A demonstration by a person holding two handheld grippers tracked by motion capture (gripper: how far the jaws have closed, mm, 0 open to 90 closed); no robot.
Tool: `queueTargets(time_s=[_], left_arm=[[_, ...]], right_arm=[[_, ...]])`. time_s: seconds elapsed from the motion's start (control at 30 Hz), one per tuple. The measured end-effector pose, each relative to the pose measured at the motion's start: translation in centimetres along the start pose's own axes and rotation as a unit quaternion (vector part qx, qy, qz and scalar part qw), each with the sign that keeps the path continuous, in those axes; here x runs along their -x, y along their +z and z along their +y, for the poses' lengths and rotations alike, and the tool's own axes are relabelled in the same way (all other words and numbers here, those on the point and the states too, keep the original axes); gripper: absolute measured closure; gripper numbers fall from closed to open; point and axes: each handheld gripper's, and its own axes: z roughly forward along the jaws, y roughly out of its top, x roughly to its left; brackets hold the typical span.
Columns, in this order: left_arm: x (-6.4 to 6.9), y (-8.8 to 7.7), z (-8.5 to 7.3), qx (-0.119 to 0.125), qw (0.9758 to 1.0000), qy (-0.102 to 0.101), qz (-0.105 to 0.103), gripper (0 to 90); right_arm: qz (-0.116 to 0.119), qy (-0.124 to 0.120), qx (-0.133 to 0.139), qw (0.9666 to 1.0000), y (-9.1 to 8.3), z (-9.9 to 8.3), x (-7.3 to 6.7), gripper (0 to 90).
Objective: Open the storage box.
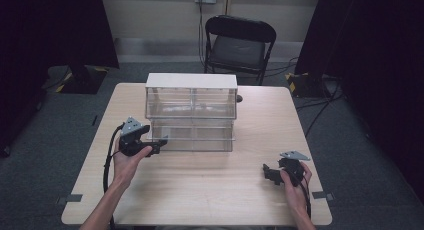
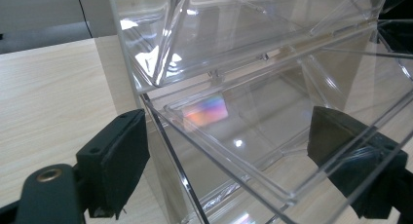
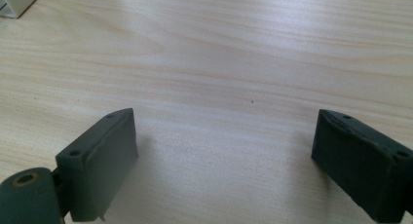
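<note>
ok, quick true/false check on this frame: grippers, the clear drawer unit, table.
1. The left gripper is at the clear drawer unit, jaws wide around a drawer's corner. True.
2. The right gripper holds a drawer. False: its jaws are open over the bare table, apart from the unit.
3. The unit has a white top. True.
4. A chair stands on the table. False: it stands on the floor behind it.
</note>
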Motion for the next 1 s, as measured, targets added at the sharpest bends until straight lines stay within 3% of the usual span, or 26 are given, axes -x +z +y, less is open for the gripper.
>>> queueTargets(time_s=[0.2, 1.0], left_arm=[[0.0, -0.11, 0.6, 0.003, 1.0, 0.006, 0.001, 15.3], [-0.01, 0.22, 0.91, 0.011, 0.9999, -0.003, -0.001, 15.4]], right_arm=[[0.001, -0.001, 0.0, 1.0, -0.01, 0.0, 0.01, 8.7], [0.0, 0.0, 0.0, 1.0, 0.0, 0.0, 0.0, 8.7]])
